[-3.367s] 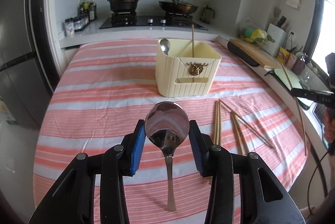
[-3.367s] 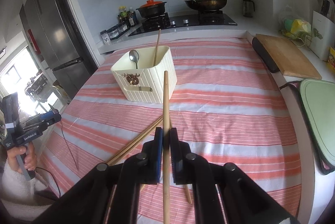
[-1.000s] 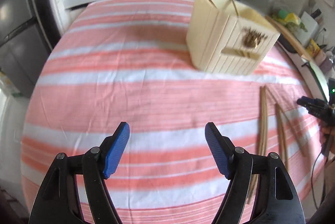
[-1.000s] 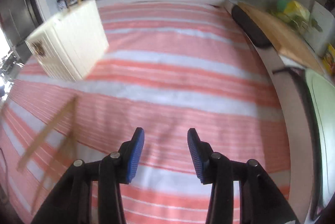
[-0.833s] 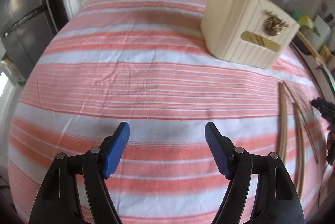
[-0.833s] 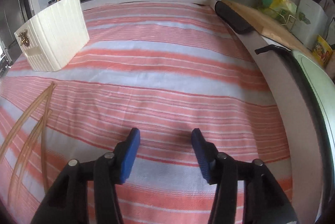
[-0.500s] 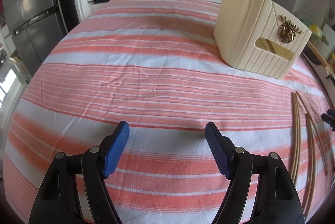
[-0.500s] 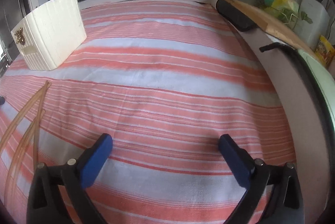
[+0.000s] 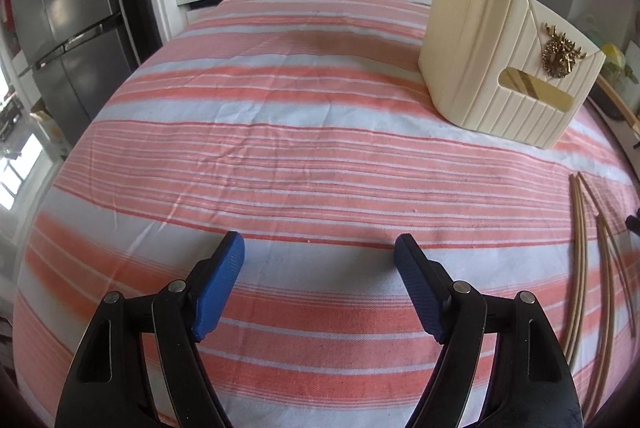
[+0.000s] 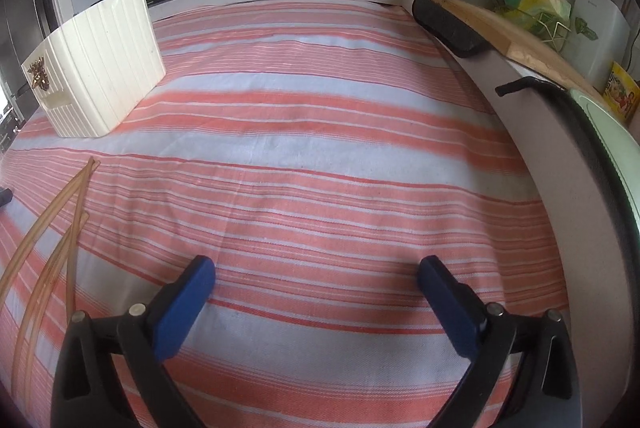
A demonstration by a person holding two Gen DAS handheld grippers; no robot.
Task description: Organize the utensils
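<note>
Your loose chopsticks (image 9: 580,260) lie flat on the striped surface (image 9: 300,156) at the right edge of the left wrist view, below the cream holder (image 9: 500,68) at upper right, where 1 stick tip pokes out. Your left tool (image 9: 319,256) and right tool (image 10: 316,278) are both spread wide, gripping nothing.

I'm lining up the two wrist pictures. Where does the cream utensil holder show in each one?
Left wrist: the cream utensil holder stands upper right, its gold ornament facing the camera.
Right wrist: the cream utensil holder stands at the left edge, ornament on its left end.
Shared landmark: the loose chopsticks lying on the striped cloth in front of it.
</note>
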